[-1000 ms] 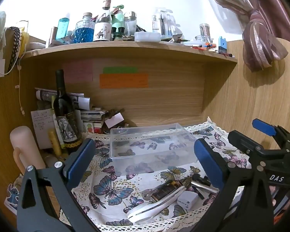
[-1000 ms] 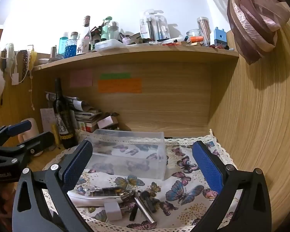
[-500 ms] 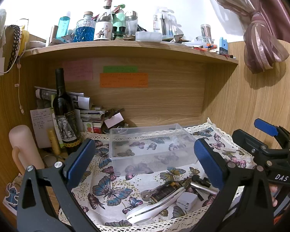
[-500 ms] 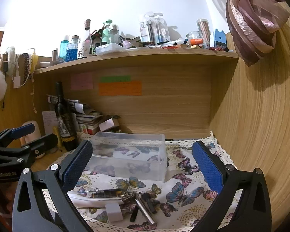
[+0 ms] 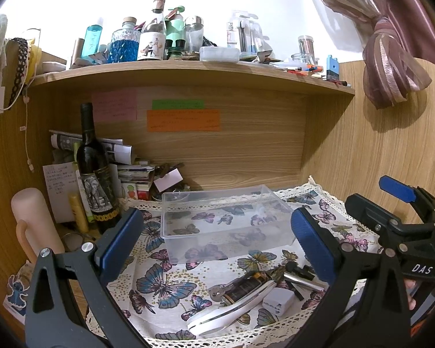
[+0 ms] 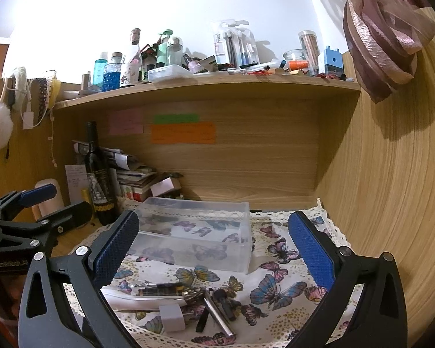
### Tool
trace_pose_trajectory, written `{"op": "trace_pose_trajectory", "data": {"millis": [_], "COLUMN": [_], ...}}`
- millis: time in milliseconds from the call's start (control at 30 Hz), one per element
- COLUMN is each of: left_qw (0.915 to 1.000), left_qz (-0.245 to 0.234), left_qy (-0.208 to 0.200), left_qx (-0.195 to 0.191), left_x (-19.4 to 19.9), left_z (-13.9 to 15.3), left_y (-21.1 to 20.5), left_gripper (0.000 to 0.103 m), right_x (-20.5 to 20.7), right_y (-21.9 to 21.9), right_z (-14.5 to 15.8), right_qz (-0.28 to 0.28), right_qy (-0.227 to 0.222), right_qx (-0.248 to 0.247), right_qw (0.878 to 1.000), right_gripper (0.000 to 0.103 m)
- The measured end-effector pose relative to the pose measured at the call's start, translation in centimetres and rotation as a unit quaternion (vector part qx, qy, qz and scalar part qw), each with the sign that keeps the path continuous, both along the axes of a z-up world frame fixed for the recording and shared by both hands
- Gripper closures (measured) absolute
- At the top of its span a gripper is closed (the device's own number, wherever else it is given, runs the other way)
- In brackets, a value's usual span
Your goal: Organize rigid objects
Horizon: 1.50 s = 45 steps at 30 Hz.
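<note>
While both grippers hover over the butterfly cloth, little has shifted in the last second.

Left gripper [image 5: 216, 242]: spread wide, empty, barely drifted.

Right gripper [image 6: 213, 245]: spread wide, empty, raised slightly from a second ago.

Clutter pile: white shoehorn [image 5: 232, 308], charger plug [image 5: 277, 301], key [image 5: 216, 291] and metal rod [image 6: 219, 313] lie together on the cloth's near edge, untouched.

Clear plastic bin [image 5: 223, 223]: empty, just behind the pile.

Meaning: sorting likely not yet begun.

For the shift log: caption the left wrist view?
Open left gripper hovers over small items before an empty clear bin on butterfly cloth.
</note>
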<state>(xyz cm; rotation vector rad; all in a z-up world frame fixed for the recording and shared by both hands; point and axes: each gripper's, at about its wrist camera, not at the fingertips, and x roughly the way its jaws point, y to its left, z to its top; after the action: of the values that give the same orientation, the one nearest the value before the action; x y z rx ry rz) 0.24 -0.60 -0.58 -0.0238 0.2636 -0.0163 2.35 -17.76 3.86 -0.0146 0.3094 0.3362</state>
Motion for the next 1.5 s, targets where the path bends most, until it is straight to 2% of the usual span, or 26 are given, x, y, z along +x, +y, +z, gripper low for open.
{"op": "trace_pose_trajectory", "data": {"millis": [1267,1500], "left_qw": [1.0,0.9997], "left_qz": [-0.007,-0.017], "left_qy": [-0.005,0.002], "left_qx": [-0.002,-0.015], "left_x": [-0.11,0.23], "left_z": [0.51,0.31], "left_y": [-0.25,0.36], "left_gripper": [0.0,0.0], "right_x": [0.26,0.32], "right_y": [0.16,0.11], "right_z": [-0.02,-0.13], "right_qz": [0.007,0.007], "right_qy": [0.002,0.004], "right_qx": [0.003,0.005], "right_qw": [1.0,1.0], "right_gripper": [0.0,0.0]}}
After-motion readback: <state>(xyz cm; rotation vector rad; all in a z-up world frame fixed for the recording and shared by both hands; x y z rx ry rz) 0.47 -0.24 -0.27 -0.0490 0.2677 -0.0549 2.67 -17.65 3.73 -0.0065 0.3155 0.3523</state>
